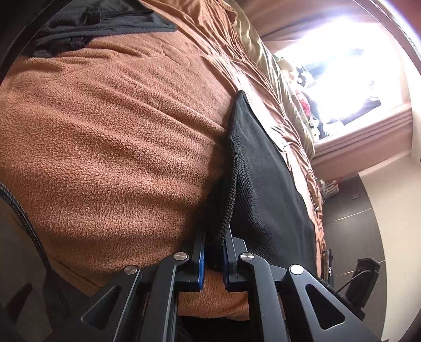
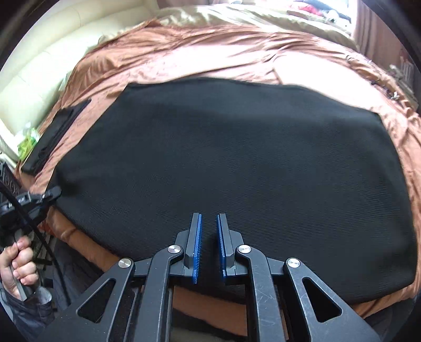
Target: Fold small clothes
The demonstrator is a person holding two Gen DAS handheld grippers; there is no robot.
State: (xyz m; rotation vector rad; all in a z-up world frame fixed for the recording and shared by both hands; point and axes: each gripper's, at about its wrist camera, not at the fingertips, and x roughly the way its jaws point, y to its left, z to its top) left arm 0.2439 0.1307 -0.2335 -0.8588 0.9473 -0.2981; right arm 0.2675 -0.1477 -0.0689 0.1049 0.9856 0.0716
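Observation:
A black knit garment [image 2: 223, 157] lies spread flat on a brown bed cover [image 2: 210, 52]. In the left wrist view its edge [image 1: 263, 171] is lifted off the brown fleece blanket [image 1: 118, 131]. My left gripper [image 1: 215, 234] is shut on the garment's hem, and the fabric is pinched between the blue pads. The right wrist view shows the same gripper [image 2: 52, 193] at the garment's near left corner, with a person's hand [image 2: 18, 263] on its handle. My right gripper [image 2: 209, 214] hovers over the garment's near edge, its jaws close together with nothing between them.
A folded dark garment [image 2: 52, 136] lies at the bed's left side, beside a green packet [image 2: 27, 142] and a cream padded headboard [image 2: 39, 79]. More dark clothing [image 1: 105, 21] sits at the far end of the blanket. A bright window [image 1: 342, 65] is beyond the bed.

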